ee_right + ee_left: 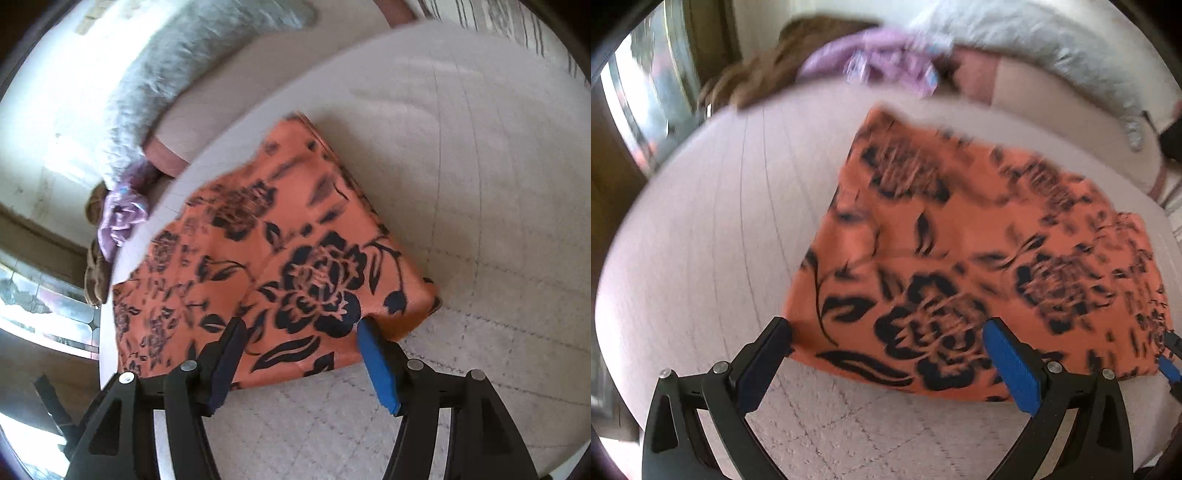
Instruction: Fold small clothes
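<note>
An orange garment with a black flower print lies flat and folded on a pale quilted surface. My left gripper is open, its fingers astride the garment's near left corner, just above it. In the right wrist view the same garment lies ahead. My right gripper is open over the garment's near edge. The right gripper's blue pad shows at the right edge of the left wrist view.
A crumpled lilac garment and a brown one lie at the far edge of the surface. A grey fluffy cushion rests on a pink sofa behind. A window is at the left.
</note>
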